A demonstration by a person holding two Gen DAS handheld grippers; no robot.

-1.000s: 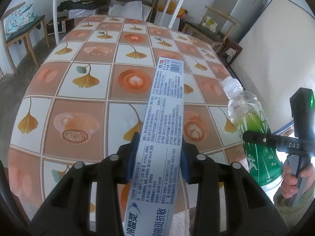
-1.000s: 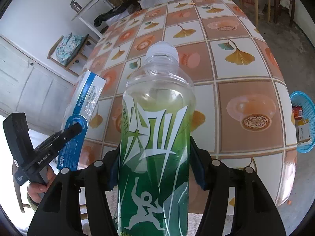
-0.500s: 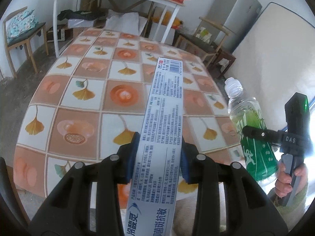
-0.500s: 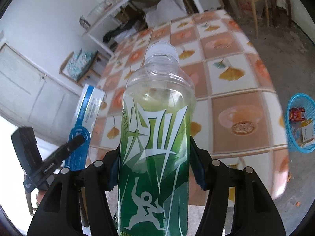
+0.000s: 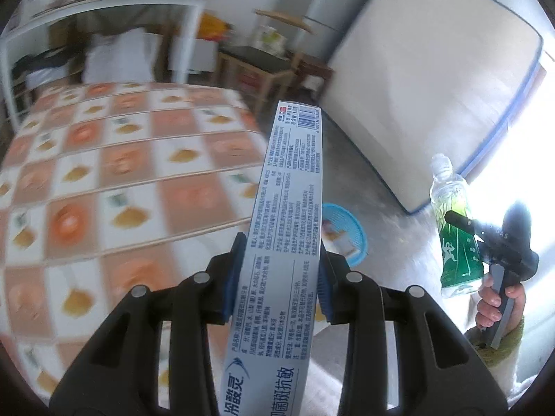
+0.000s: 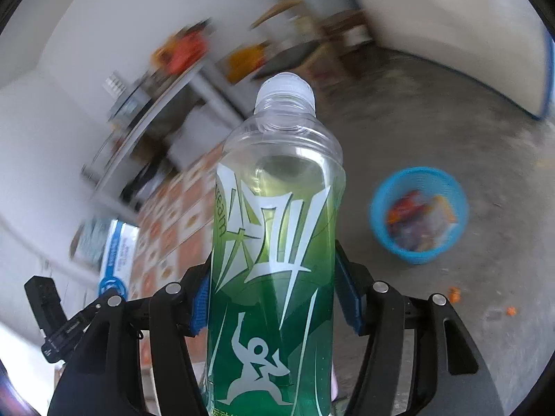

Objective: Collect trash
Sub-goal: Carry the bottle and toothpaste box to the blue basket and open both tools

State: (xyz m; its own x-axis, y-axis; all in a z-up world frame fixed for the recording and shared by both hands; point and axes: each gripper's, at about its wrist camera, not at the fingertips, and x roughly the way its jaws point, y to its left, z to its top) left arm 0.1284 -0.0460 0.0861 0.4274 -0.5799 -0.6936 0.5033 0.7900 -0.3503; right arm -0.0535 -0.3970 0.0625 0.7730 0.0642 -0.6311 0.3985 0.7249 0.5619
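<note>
My left gripper (image 5: 279, 270) is shut on a long pale blue toothpaste box (image 5: 291, 208) that sticks out forward over the table's edge. My right gripper (image 6: 274, 298) is shut on a clear plastic bottle (image 6: 277, 228) with a green label and a white cap, held upright. A blue mesh waste basket (image 6: 418, 215) with several wrappers inside stands on the concrete floor, right of the bottle in the right wrist view. The basket (image 5: 350, 232) shows just past the box in the left wrist view. There the right gripper (image 5: 461, 222) and the bottle (image 5: 454, 235) appear at the right edge.
The table with its orange leaf-patterned cloth (image 5: 104, 187) lies to the left. A mattress (image 5: 433, 86) leans against the wall beyond the basket. Chairs (image 5: 263, 62) and a white shelf rack (image 5: 104, 10) stand at the back. A hand (image 5: 496, 301) grips the right tool's handle.
Both grippers have swung right, away from the table top toward the floor, each still gripping its item. The blue basket has come into the middle of both views.
</note>
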